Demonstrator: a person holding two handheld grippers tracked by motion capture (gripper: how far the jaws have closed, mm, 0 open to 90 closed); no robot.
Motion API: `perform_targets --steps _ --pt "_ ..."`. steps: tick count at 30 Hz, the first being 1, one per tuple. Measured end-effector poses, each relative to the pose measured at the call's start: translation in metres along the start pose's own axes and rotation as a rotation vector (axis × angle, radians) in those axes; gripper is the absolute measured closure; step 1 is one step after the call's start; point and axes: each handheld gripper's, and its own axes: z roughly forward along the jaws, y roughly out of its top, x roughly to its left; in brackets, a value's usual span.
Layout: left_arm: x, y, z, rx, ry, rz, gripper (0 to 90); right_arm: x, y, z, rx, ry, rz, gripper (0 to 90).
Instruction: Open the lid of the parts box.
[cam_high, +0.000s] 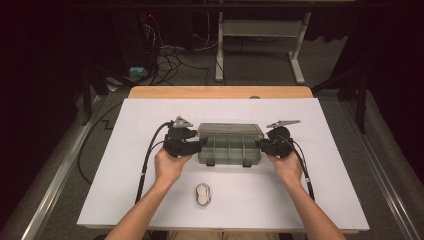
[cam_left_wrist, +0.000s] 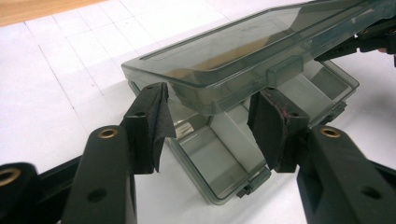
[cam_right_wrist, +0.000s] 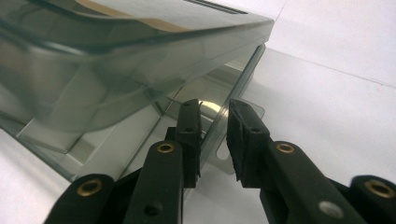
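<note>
Raised lid (cam_high: 230, 131) blocks overhead access; small case (cam_high: 203, 194) near front edge.

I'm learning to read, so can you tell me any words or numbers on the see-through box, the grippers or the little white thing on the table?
None: no words or numbers can be read.
Plastic box: clear smoky lid and walls, no label.
Small white thing: too small and blurred to tell.
Left gripper and right gripper: plain black, no print.

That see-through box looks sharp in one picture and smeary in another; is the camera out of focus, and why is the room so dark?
High view: light falls on the white table; the room behind is dark. Left gripper view: the box and its lid are crisp, with brownish reflections. Right gripper view: the near lid is blurred, and a bright glint sits beyond the right gripper.
</note>
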Motion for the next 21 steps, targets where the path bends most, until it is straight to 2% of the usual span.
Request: perform_targets --steps 2,6,21 --pt "-0.001 0.002 0.001 0.008 0.005 0.003 47.3 0.000 0.001 0.001 0.006 -0.004 0.004 74.3" --pt "-0.003 0.005 0.004 -0.008 0.007 0.009 47.5 -0.001 0.004 0.002 0.022 -0.003 0.010 74.3" --pt "0.000 0.024 0.017 -0.032 0.019 -0.024 48.6 -0.005 0.005 0.003 0.033 0.020 0.011 74.3"
